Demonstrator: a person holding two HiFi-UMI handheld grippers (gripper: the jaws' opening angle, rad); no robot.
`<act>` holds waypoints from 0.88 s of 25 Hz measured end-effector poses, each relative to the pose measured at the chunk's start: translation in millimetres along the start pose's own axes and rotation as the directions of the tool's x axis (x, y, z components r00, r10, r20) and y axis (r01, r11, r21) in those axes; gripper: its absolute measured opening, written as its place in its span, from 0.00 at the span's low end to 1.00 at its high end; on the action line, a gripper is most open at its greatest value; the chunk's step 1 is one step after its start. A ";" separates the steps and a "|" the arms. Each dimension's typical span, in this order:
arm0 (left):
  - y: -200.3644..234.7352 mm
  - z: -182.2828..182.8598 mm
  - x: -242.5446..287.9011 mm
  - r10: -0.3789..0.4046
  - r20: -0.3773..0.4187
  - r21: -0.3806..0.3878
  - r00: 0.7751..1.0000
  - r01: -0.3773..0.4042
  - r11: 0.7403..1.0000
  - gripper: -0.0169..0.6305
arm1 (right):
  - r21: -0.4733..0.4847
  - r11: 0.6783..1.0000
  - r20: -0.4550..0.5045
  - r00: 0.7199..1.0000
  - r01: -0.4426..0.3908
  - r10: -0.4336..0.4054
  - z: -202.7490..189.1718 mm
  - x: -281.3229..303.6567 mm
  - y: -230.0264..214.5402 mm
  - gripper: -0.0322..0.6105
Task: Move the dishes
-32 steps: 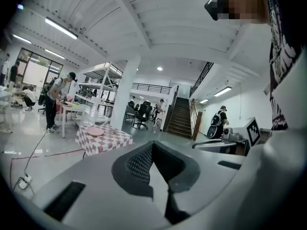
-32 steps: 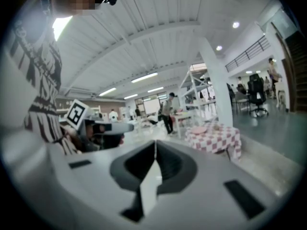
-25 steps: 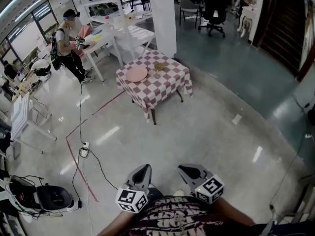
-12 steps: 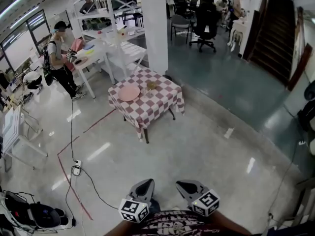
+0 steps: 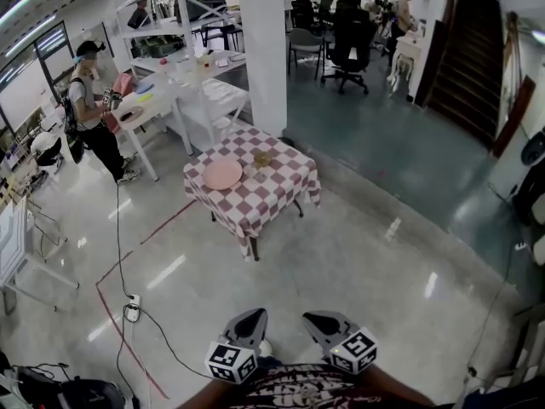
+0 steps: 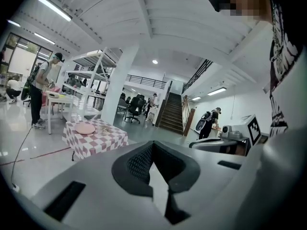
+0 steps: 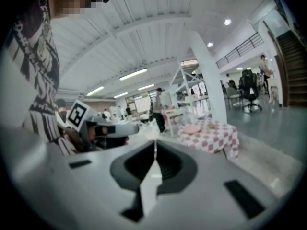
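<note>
- Nearest, left tongs (image 5: 247,320) and right tongs (image 5: 326,322): both closed, empty.
- Well ahead, a pink plate (image 5: 223,174) lies flat on the checked desk (image 5: 255,208).
- Plate looks stiff, light, breakable, likely slick; I'd pinch its rim.

We look along our right gripper (image 7: 154,146), its jaws closed together on nothing — beyond them stands a checked table (image 7: 218,139) bearing a pink plate (image 7: 192,129), near a white pillar (image 7: 207,75), with our left gripper (image 7: 112,127) at the left.

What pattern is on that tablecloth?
Red-and-white checks on the tablecloth, clearest in the head view.
</note>
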State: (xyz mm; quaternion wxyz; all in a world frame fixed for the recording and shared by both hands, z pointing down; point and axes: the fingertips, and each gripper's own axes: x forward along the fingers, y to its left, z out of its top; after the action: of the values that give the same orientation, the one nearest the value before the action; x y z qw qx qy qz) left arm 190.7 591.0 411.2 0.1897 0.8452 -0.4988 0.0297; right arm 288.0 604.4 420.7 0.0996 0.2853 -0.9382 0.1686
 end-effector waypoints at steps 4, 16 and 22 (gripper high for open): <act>24.5 14.1 9.0 -0.018 0.001 0.001 1.000 0.018 1.000 0.07 | -0.025 1.000 -0.007 1.000 0.000 0.000 14.0 28.7 0.2 0.11; 98.4 49.7 41.4 -0.074 0.009 0.011 0.997 0.074 0.997 0.07 | -0.015 0.986 0.031 0.986 0.166 -0.166 51.0 89.0 -34.2 0.11; 144.0 51.3 45.9 -0.013 0.004 0.017 1.000 0.012 1.000 0.07 | -0.022 0.964 0.032 0.964 0.264 -0.263 56.1 102.4 -43.2 0.11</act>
State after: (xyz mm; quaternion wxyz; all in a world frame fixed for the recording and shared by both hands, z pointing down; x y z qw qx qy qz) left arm 83.5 472.9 416.6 0.1815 0.8499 -0.4937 0.0311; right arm 223.8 498.4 409.1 0.1113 0.4085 -0.8954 0.1375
